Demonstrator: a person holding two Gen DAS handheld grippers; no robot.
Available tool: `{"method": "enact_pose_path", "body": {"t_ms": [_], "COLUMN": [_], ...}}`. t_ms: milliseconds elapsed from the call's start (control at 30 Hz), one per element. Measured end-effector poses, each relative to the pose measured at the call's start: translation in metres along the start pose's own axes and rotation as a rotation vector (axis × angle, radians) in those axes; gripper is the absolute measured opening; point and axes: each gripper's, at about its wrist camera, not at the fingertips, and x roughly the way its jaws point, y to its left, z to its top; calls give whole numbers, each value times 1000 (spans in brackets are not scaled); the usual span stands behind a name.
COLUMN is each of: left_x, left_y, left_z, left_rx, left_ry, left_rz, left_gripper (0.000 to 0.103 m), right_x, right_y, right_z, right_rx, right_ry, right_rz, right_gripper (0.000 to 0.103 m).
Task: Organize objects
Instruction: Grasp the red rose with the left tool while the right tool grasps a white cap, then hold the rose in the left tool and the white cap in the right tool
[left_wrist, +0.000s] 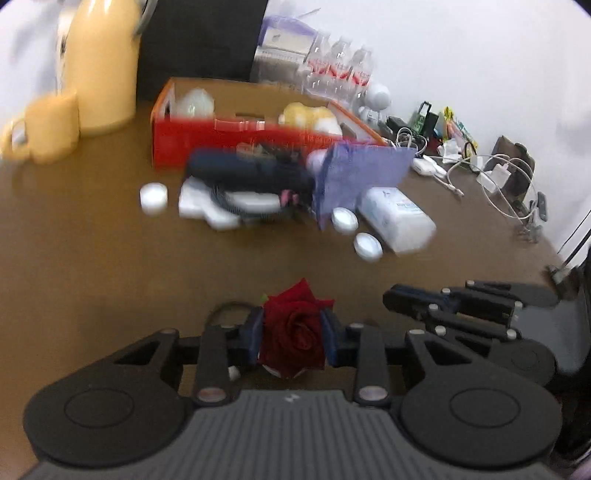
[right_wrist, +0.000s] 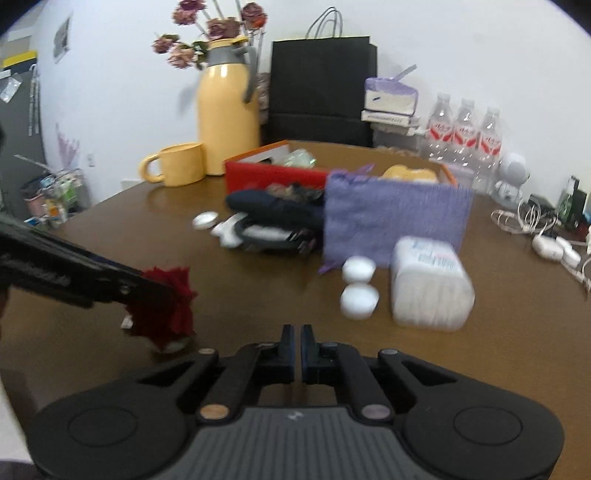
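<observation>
A red rose (left_wrist: 295, 328) is clamped between the two fingers of the left gripper (left_wrist: 293, 334), whose jaws are drawn in narrow against the bloom on both sides. The flower is held low over the near edge of the brown desk (left_wrist: 92, 258), with something small and white showing just under it; whether it touches the desk cannot be told. The right gripper (right_wrist: 297, 349) is seen just beside it, on the side nearer the right edge of the desk, with its jaws pressed together and nothing between them.

Further in, toward the middle of the desk, two small white round tubs (right_wrist: 357, 284) are set near each other, just beside a clear pack of cotton pads (right_wrist: 430, 286). Behind these a purple knitted pouch (right_wrist: 395, 218) is propped upright, and next to it a dark bundle (right_wrist: 273, 210) is laid over white items, with a third white tub (right_wrist: 204, 220) apart on the left. A red box (right_wrist: 277, 173) with things inside is placed behind the bundle. Toward the far edge a yellow mug (right_wrist: 177, 163), a yellow flask (right_wrist: 225, 110), a black paper bag (right_wrist: 321, 88) and three water bottles (right_wrist: 465, 133) are lined up against the wall. Cables and chargers (right_wrist: 546, 240) are scattered at the right edge.
</observation>
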Motion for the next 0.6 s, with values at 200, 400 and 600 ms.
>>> {"method": "enact_pose_path", "body": {"t_ms": [200,400,600], "left_x": [-4,2,-5], "left_y": [24,32,34], "left_z": [4,12,13], "left_rx": [-182,-265,-258], "left_ry": [-27,26,13], "left_rz": [-42,-128,-144], "left_gripper": [34,33,28], "right_x": [-18,-6,15], "right_y": [8,43,57], "right_z": [-17,-15,-1], "right_rx": [59,-3,-6], "right_ry": [-22,-38,-36], "right_rz": [60,125,157], "right_gripper": [14,40,40]}}
